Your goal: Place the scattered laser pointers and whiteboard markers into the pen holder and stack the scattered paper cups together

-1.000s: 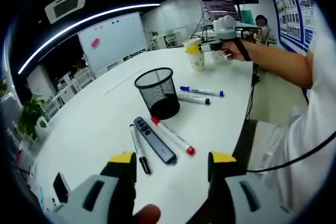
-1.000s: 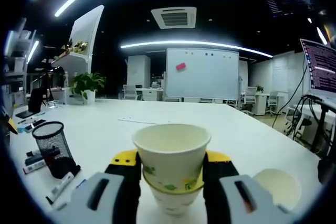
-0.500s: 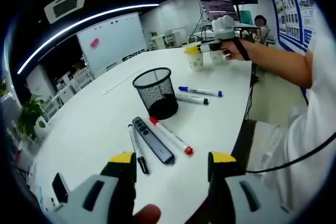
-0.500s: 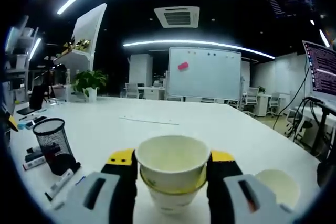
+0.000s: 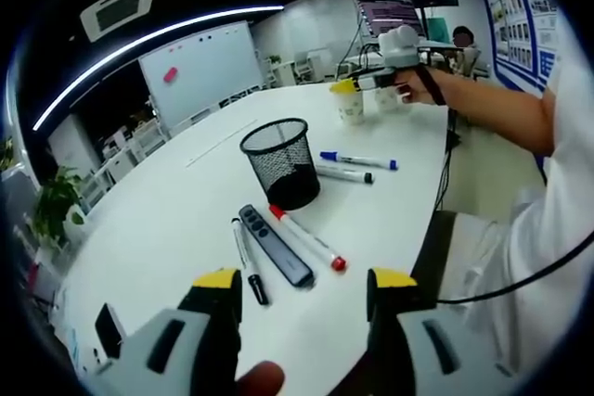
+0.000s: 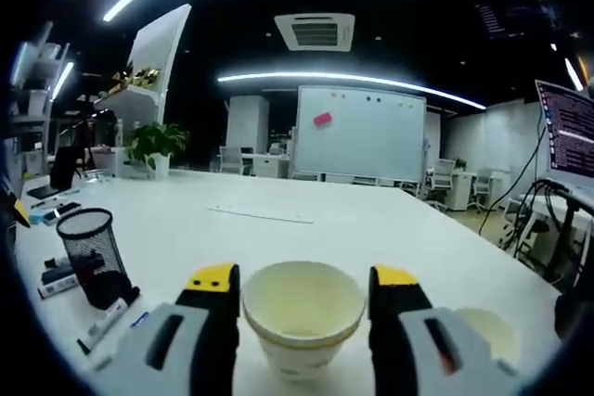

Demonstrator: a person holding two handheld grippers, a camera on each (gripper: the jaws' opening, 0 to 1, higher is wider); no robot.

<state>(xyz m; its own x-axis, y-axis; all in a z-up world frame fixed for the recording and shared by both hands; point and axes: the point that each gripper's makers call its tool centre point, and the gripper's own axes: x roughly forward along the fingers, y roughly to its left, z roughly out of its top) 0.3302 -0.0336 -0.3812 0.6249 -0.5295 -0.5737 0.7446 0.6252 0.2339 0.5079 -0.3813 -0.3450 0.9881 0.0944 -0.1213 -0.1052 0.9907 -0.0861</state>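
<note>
Right gripper is sitting with jaws spread around the stacked cups on the table, not squeezing. Left gripper is hovering wide open above the markers beside the pen holder.

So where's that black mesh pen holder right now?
In the left gripper view, the pen holder stands mid-table, just beyond the red-capped marker; two markers lie to its right.
</note>
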